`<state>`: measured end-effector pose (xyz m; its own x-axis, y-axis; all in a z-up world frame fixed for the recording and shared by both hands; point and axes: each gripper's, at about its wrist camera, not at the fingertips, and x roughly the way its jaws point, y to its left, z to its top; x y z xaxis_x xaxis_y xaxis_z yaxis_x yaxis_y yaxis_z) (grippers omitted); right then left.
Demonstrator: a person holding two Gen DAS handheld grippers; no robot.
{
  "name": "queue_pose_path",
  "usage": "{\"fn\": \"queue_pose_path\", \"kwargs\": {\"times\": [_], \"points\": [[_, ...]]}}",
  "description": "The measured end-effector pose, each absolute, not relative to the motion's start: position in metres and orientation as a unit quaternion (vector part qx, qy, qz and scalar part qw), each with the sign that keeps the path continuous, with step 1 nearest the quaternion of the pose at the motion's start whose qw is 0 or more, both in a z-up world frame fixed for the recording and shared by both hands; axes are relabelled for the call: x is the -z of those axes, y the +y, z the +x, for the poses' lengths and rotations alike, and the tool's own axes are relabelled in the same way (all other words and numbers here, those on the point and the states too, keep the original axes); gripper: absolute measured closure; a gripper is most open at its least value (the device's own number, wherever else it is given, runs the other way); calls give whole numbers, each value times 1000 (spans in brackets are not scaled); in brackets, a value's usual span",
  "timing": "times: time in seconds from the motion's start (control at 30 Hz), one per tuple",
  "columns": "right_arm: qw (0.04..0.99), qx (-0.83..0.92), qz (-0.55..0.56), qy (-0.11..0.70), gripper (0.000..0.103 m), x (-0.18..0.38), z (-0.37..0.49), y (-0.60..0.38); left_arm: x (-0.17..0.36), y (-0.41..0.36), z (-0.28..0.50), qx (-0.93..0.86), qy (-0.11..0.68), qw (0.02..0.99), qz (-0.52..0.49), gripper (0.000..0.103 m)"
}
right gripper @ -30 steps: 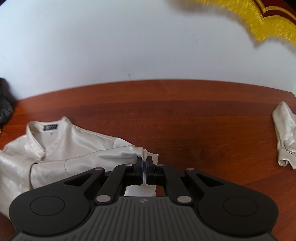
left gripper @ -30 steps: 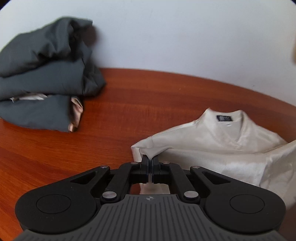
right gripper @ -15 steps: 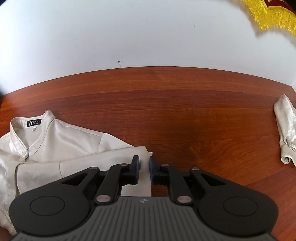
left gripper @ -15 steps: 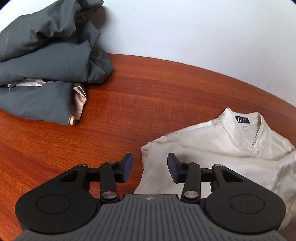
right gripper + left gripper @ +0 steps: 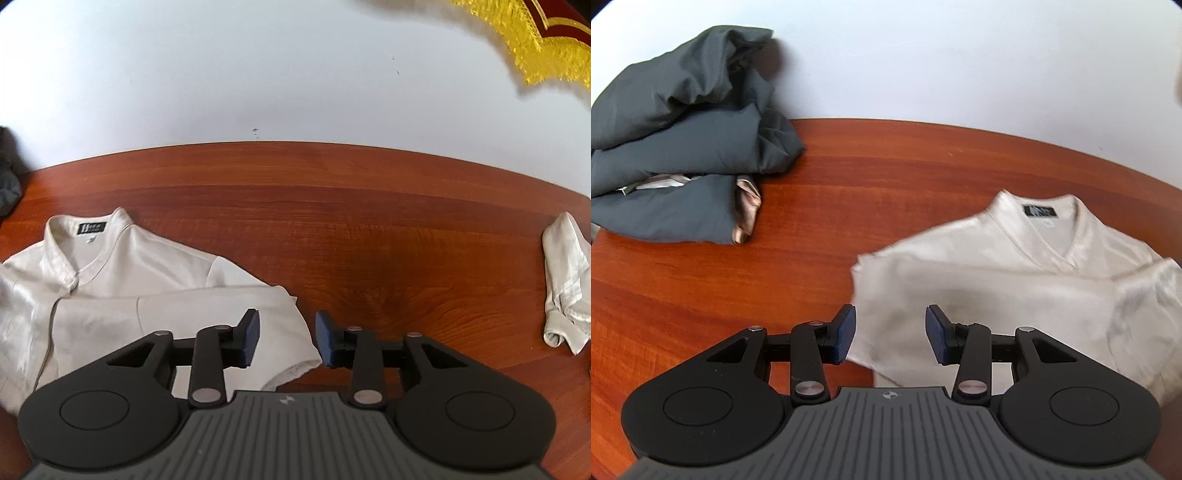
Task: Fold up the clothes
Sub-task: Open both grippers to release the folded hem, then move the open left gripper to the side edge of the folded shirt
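Both of my claws, left gripper (image 5: 890, 334) and right gripper (image 5: 285, 338), now gape wide, having dropped the limp, slippery cream satin shirt (image 5: 140, 291) flat on the reddish wooden table (image 5: 332, 221); I'd pinch its hem corners.

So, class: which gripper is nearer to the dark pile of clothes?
Left. The left gripper sees the dark pile close ahead on its left; from the right gripper it is only a sliver at the far left edge.
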<state>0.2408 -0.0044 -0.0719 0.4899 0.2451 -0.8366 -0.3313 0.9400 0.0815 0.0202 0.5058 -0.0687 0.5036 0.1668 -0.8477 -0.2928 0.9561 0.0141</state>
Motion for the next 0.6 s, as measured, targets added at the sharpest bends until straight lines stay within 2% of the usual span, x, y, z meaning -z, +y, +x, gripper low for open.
{"fn": "queue_pose_path", "kwargs": {"times": [0.3, 0.6], "points": [[846, -225, -81, 476, 55, 65, 245, -31, 66, 427, -5, -122, 484, 864, -60, 58], [793, -351, -126, 481, 55, 77, 243, -49, 76, 320, -20, -111, 490, 861, -71, 58]]}}
